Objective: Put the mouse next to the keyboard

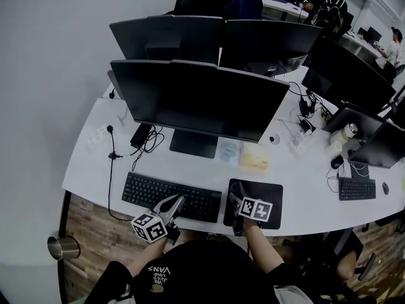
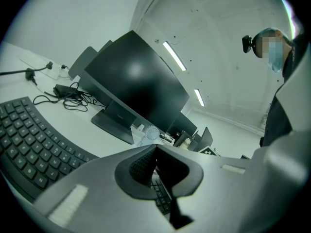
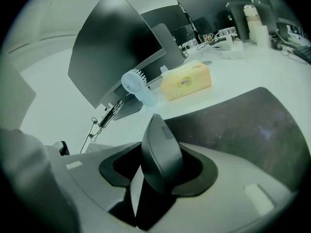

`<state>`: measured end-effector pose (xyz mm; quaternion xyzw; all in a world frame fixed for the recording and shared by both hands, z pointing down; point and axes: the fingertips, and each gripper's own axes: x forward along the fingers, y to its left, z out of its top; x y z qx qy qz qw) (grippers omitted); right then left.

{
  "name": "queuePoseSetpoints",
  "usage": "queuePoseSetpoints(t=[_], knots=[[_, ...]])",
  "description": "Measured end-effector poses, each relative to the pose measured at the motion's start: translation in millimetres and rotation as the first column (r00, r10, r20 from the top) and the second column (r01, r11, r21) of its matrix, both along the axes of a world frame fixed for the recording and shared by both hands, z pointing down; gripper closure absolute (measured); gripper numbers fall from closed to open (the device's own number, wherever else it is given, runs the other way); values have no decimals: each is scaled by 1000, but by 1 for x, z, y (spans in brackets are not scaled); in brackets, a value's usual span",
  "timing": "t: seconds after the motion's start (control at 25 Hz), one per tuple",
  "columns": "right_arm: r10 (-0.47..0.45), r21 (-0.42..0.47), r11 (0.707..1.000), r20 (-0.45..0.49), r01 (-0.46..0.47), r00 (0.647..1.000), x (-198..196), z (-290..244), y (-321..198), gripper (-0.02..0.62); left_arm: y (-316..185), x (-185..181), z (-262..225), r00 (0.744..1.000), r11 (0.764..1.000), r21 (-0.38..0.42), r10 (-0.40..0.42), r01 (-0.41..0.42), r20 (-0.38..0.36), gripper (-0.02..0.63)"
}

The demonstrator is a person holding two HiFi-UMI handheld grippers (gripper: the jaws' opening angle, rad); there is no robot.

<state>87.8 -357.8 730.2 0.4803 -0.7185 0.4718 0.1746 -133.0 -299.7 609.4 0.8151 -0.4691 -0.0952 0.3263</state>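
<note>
1. While its dark pads (image 3: 120, 165) press on both flanks, the right gripper (image 3: 160, 168) clamps the dark mouse (image 3: 159, 147). The jaws stand apart only by the mouse's own width, and the mouse is turned up on its side between them.
2. Seen from the head view, that gripper is angled down over the near left corner of the black mouse pad (image 1: 271, 194). The mouse sits there in its grip. Whether the mouse touches the pad cannot be told.
3. To the left, the left gripper (image 2: 154, 148) has its jaws closed tip to tip with nothing between them. It hovers at the near right end of the black keyboard (image 1: 166, 194), pointing almost level toward the screens.
4. Keyboard and mouse pad lie side by side along the near edge of the white desk (image 1: 304, 198), the pad just right of the keyboard, with a narrow strip of desk between them.
5. Beyond the pad, a yellow tissue box (image 3: 187, 81) lies on the desk. A small white fan (image 3: 133, 81) stands just left of it, near the foot of the large dark monitor (image 1: 196, 97).
6. Left of that foot, a black power brick (image 1: 142, 135) and looped cables (image 1: 152, 141) lie on the desk.
7. Farther back and to the right stand more monitors (image 1: 266, 43), and people sit at the far desks.
</note>
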Motion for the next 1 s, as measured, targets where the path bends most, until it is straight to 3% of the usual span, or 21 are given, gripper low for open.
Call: queuePoseSetpoints(t=[1.0], knots=[[81,44,996,-122,-77,989,30,-6,32,308,20,-5,0,999,999,-8,33,-33,-6,604]])
